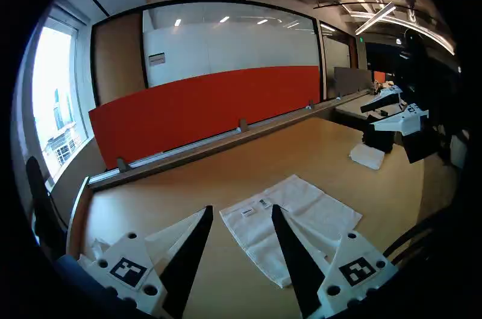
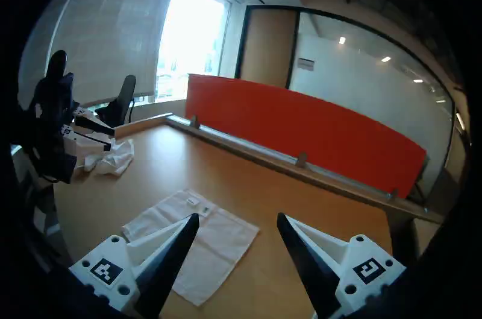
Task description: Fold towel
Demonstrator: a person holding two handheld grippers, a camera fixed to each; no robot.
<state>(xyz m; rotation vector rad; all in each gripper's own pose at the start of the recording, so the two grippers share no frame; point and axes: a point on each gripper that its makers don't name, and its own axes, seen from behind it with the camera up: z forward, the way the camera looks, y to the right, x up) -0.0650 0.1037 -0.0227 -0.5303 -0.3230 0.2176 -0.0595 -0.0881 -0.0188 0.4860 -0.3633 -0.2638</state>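
1. Towel (image 1: 313,201) lies spread flat on a wooden table (image 1: 253,162). A red divider (image 1: 205,108) runs along the far edge, with a glass wall behind it and a window (image 2: 190,41) to one side.
2. Count: two grippers. The left gripper (image 1: 241,207) and the right gripper (image 2: 238,216) both have their fingers apart and point at the towel.
3. Left gripper view: a small folded cloth (image 1: 366,155) lies by the right gripper.
4. Right gripper view: a crumpled cloth (image 2: 114,159) lies by the left gripper, and a chair (image 2: 123,99) stands beyond it.

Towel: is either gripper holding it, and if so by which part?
Nothing is held. The left gripper and the right gripper both have open, empty jaws; the towel lies flat on the table, untouched.
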